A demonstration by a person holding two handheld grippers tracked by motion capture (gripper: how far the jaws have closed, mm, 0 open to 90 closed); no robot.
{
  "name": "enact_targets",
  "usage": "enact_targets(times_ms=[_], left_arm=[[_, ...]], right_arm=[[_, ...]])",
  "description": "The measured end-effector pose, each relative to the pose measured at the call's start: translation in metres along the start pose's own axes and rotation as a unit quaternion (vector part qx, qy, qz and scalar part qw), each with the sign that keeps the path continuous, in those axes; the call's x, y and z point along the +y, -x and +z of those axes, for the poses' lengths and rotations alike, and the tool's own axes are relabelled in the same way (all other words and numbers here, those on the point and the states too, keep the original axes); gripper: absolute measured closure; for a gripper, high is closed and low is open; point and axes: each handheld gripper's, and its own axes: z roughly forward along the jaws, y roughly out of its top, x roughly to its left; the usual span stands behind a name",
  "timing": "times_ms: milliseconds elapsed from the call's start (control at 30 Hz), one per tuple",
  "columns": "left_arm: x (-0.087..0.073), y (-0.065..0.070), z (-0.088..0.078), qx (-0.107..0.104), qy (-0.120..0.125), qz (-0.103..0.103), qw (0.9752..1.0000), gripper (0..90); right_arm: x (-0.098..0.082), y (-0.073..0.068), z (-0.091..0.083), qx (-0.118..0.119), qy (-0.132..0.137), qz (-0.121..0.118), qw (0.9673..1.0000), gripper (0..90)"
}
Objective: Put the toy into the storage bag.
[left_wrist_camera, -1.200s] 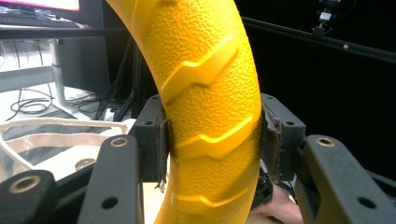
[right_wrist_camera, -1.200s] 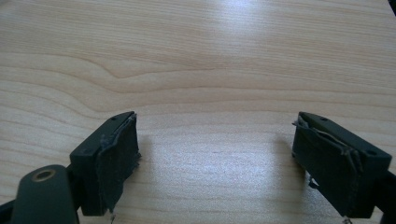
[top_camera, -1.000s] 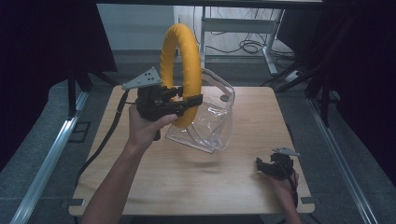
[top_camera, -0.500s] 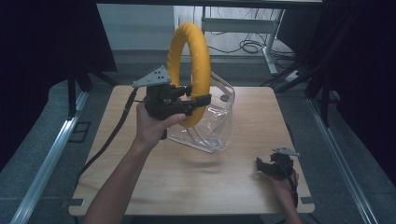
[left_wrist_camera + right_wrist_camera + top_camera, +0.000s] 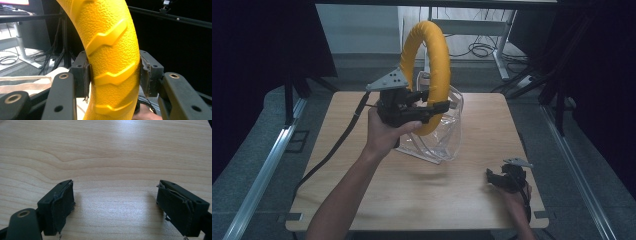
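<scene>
The right gripper (image 5: 504,177) rests near the table's (image 5: 362,195) front-right edge, jaws apart over bare wood. The left gripper (image 5: 424,107) clamps the textured yellow ring (image 5: 434,60) above a clear bag (image 5: 447,135).

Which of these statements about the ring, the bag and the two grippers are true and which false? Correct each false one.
1. The left gripper is shut on the yellow ring. True.
2. The ring lies flat on the table. False: it is held upright, above the table.
3. The right gripper is open with nothing between its jaws. True.
4. The clear bag is in the right gripper. False: it sits near the table's middle, behind the ring.
5. The right gripper is near the table's front right corner. True.
</scene>
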Motion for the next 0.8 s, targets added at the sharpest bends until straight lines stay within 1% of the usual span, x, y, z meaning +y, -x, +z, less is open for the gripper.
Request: enact_targets(times_ms=[133, 200, 400, 533, 667, 700, 800], left_arm=[[0.000, 0.002, 0.009, -0.005, -0.006, 0.000, 1.0000, 50.2], [0.001, 0.005, 0.016, -0.010, -0.009, 0.002, 0.9999, 50.2], [0.002, 0.007, 0.024, -0.015, -0.011, 0.005, 0.9998, 50.2], [0.000, 0.007, 0.030, -0.020, -0.013, 0.002, 0.9997, 50.2], [-0.002, 0.003, 0.037, -0.023, -0.014, -0.002, 0.9996, 50.2], [-0.004, 0.002, 0.041, -0.024, -0.015, -0.003, 0.9996, 50.2], [-0.006, 0.001, 0.045, -0.025, -0.016, -0.002, 0.9995, 50.2]], right_arm=[[0.000, 0.000, 0.000, 0.000, 0.000, 0.000, 1.0000, 14.4], [0.000, 0.000, 0.000, 0.000, 0.000, 0.000, 1.0000, 14.4], [0.000, 0.000, 0.000, 0.000, -0.001, 0.002, 1.0000, 14.4], [0.000, 0.000, 0.000, 0.000, 0.000, 0.002, 1.0000, 14.4], [0.000, 0.000, 0.000, 0.000, 0.000, 0.001, 1.0000, 14.4], [0.000, 0.000, 0.000, 0.000, 0.000, 0.001, 1.0000, 14.4], [0.000, 0.000, 0.000, 0.000, 0.000, 0.001, 1.0000, 14.4]])
